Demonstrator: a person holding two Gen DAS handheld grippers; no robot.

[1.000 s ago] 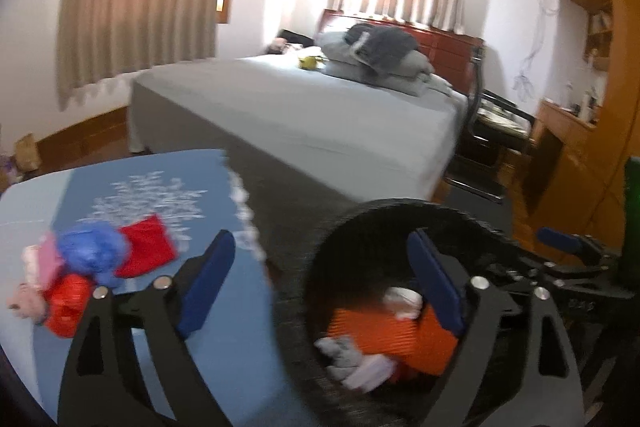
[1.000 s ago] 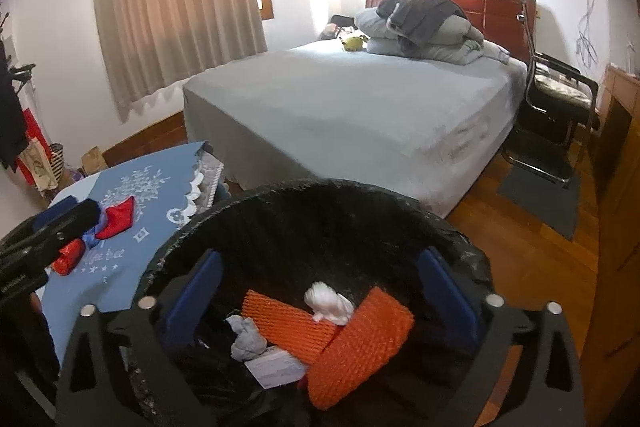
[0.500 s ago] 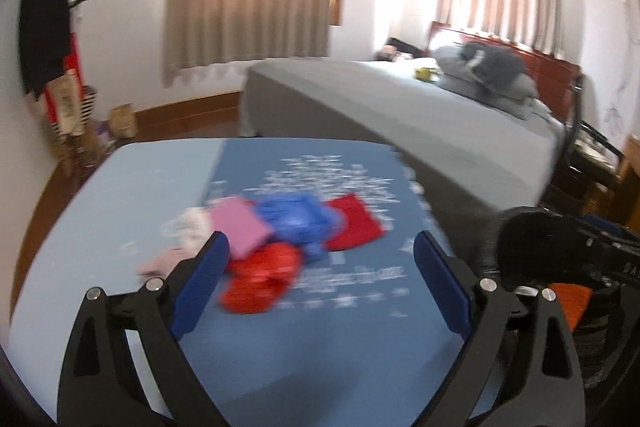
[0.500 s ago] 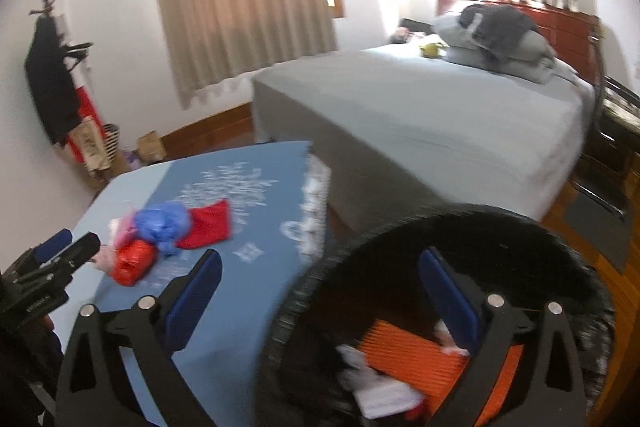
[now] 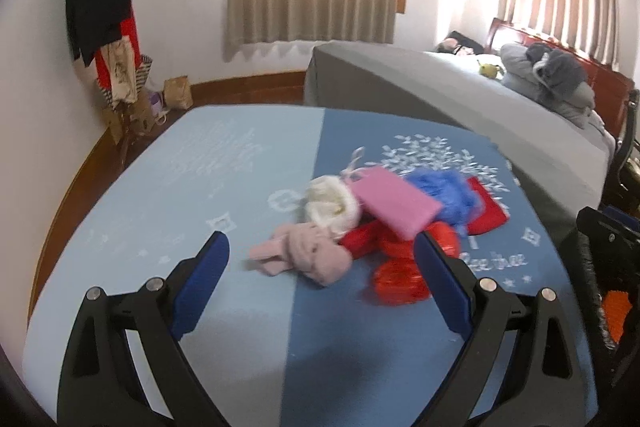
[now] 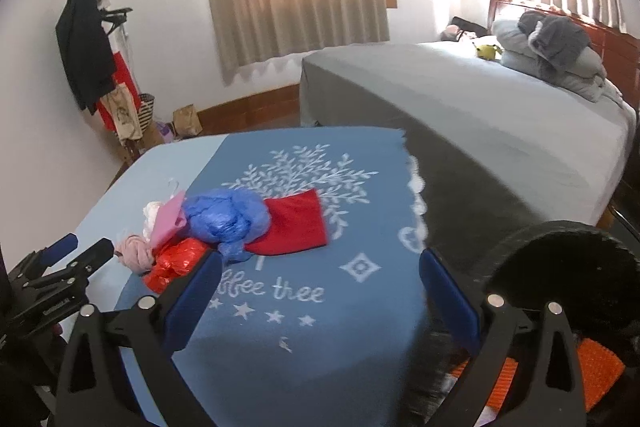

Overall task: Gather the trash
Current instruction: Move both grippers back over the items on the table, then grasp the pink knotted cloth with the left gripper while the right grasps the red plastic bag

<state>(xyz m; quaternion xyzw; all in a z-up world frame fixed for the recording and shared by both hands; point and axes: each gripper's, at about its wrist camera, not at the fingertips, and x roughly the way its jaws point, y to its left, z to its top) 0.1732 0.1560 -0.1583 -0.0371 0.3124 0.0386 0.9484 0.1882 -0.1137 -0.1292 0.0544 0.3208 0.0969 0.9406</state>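
Note:
A heap of trash lies on the blue tablecloth [image 5: 224, 187]: a pale pink crumpled rag [image 5: 308, 259], a pink flat packet [image 5: 394, 201], a blue plastic bag [image 5: 444, 189], a red pouch [image 5: 486, 209], a red crinkled wrapper [image 5: 400, 281] and a white wad [image 5: 332, 205]. My left gripper [image 5: 322, 285] is open and empty, just short of the pink rag. My right gripper [image 6: 320, 297] is open and empty over the cloth, right of the heap [image 6: 224, 223]. The black-lined bin [image 6: 568, 291] with orange netting [image 6: 600, 367] stands at the table's right edge.
A grey-sheeted bed [image 6: 480, 107] with folded bedding [image 6: 552, 47] stands behind the table. A coat rack with dark clothes [image 5: 100, 3] and bags [image 5: 178, 93] stand at the left wall. The left gripper shows at the left of the right wrist view [image 6: 60, 267].
Both grippers have swung left from over the bin to the table. The trash heap now lies right ahead of the left gripper. Both stay open.

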